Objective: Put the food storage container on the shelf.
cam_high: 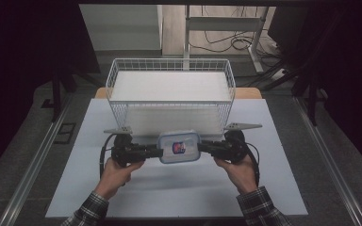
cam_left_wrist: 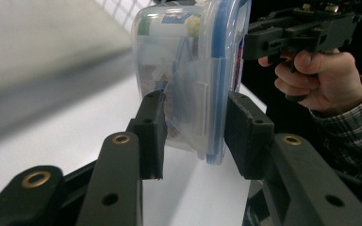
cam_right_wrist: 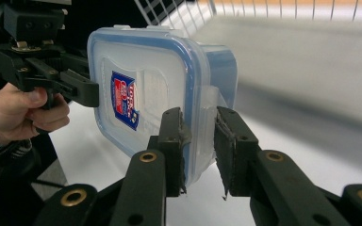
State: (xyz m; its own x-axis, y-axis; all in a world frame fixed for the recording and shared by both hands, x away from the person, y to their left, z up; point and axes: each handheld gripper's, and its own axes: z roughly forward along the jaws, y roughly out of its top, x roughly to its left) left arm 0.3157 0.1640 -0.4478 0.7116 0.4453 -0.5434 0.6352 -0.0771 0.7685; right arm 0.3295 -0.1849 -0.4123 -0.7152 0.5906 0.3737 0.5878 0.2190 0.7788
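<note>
White wire basket [cam_high: 169, 66] just behind container [cam_high: 179, 147]

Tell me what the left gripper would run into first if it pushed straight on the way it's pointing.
The left gripper is clamped on one end of the plastic container, so it would shove that first. Beyond it, probably the right gripper, gripping the opposite end.

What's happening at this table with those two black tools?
A person holds a hand tool in each hand and grips a clear lidded food container from both ends, the left claw on one side and the right claw on the other. The container sits between them above the white table mat, right in front of a white wire basket.
</note>
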